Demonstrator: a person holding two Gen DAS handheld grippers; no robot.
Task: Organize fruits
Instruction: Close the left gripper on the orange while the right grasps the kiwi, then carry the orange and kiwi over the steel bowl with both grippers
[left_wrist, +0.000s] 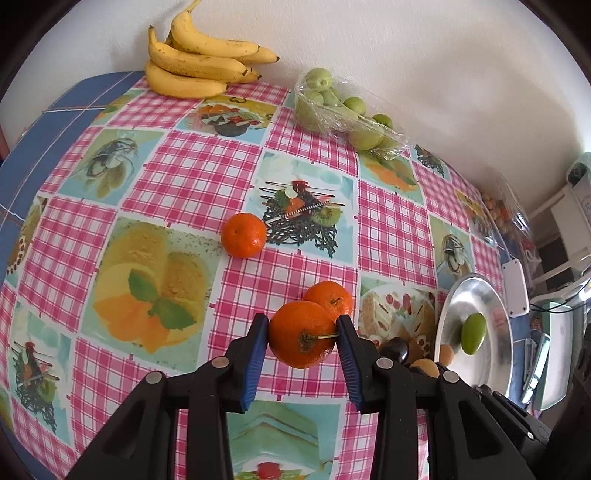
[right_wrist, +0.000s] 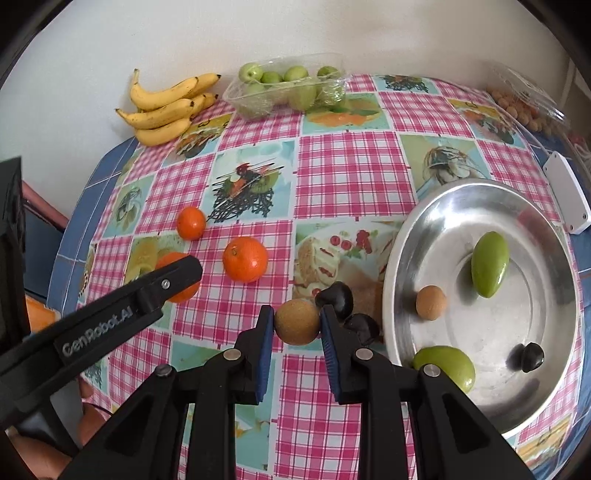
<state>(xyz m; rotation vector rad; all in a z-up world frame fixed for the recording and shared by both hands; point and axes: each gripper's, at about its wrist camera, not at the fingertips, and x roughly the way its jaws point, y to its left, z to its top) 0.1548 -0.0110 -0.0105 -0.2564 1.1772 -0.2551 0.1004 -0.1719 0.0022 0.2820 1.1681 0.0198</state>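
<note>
Left gripper (left_wrist: 302, 334): we see its blue pads clamped on an orange (left_wrist: 301, 334) with a stem, lifted off the tablecloth (left_wrist: 184, 177), well left of the metal bowl (right_wrist: 406, 258).
Bananas (right_wrist: 162, 107): a bunch at the far edge by the wall, far left of the bowl.
Loose oranges: one (right_wrist: 190, 222) lies well left of the bowl; a second (right_wrist: 245, 259) sits nearer the bowl, both on the cloth.
Green fruit tray (right_wrist: 258, 99): a clear plastic tray of small green fruits at the back, beyond the bowl and to its left.
Right gripper (right_wrist: 297, 322): we see it closed on a round brown fruit (right_wrist: 297, 322), just left of the bowl rim.
Dark fruits: two (right_wrist: 338, 295) (right_wrist: 364, 326) lie on the cloth right beside the bowl's left rim.
Bowl contents: we count a small brown fruit (right_wrist: 430, 302), two green fruits (right_wrist: 489, 264) (right_wrist: 448, 363) and one dark fruit (right_wrist: 530, 357) inside.
White box (right_wrist: 567, 192): on the table just behind the bowl's right side.
</note>
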